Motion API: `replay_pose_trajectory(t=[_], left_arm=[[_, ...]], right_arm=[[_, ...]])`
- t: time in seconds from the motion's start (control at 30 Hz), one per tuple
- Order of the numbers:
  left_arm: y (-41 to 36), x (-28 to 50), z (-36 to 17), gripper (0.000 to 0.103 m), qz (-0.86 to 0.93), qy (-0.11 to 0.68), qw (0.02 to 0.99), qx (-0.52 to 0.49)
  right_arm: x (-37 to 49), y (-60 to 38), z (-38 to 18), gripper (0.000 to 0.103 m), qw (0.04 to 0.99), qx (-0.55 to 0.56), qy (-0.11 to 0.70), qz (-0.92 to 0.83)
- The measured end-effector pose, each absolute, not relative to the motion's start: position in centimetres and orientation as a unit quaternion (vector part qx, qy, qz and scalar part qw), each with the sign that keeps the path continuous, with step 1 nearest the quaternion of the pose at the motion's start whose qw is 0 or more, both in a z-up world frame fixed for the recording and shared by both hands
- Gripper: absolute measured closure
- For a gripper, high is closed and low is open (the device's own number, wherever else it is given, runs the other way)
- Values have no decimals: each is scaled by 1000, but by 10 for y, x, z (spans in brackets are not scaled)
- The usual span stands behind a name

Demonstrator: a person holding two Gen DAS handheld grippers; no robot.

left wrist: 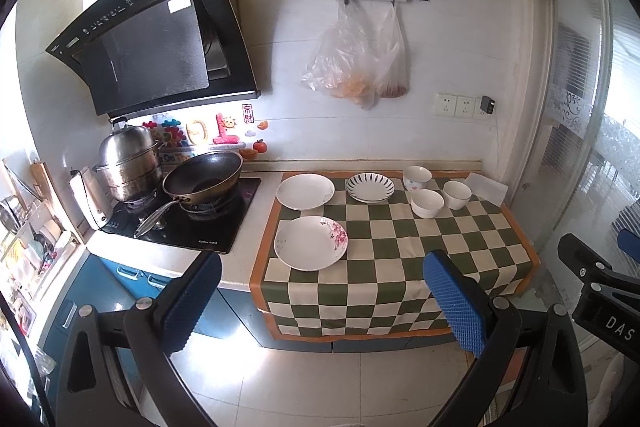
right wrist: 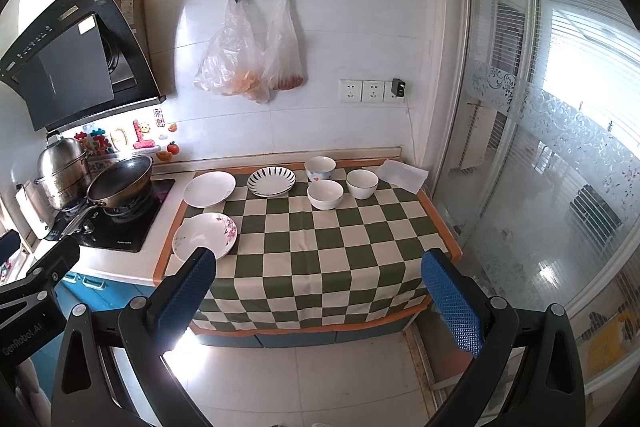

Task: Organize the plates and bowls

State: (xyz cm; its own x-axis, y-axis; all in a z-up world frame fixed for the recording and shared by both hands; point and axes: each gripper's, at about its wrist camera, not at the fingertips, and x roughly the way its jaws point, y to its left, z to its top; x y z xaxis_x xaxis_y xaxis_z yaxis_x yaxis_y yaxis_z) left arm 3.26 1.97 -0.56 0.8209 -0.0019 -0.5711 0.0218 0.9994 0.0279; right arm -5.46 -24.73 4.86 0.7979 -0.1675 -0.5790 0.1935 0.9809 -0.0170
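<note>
Three plates lie on the checkered cloth [left wrist: 400, 247]: a floral plate [left wrist: 311, 242] [right wrist: 205, 235] at the front left, a plain white plate [left wrist: 305, 191] [right wrist: 209, 188] behind it, and a striped plate [left wrist: 370, 187] [right wrist: 271, 181] at the back middle. Three white bowls stand at the back right: one with a pattern [left wrist: 417, 177] [right wrist: 319, 168], one plain [left wrist: 427, 203] [right wrist: 325, 194], one with a dark rim [left wrist: 457, 194] [right wrist: 362, 183]. My left gripper [left wrist: 322, 301] and right gripper [right wrist: 320, 301] are open and empty, held back from the counter above the floor.
A stove [left wrist: 192, 223] with a wok [left wrist: 202, 179] and a steel steamer pot [left wrist: 128, 159] stands left of the cloth. Plastic bags [left wrist: 356, 63] hang on the wall. A folded white paper [right wrist: 402, 175] lies at the back right. A glass door [right wrist: 540, 147] is at the right.
</note>
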Motion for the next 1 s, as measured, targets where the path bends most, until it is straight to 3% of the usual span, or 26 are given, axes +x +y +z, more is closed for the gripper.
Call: replay_pose_trajectory(t=[0.3, 0.5, 1.0], left_arm=[[43, 87, -26, 0, 21, 292, 956, 34], [64, 138, -60, 0, 47, 314, 948, 38], [96, 318, -195, 0, 99, 472, 876, 15]], right_arm=[[-17, -242, 32, 0, 948, 67, 296, -95], [42, -218, -8, 0, 937, 68, 337, -64], [261, -188, -144, 0, 885, 76, 458, 26]])
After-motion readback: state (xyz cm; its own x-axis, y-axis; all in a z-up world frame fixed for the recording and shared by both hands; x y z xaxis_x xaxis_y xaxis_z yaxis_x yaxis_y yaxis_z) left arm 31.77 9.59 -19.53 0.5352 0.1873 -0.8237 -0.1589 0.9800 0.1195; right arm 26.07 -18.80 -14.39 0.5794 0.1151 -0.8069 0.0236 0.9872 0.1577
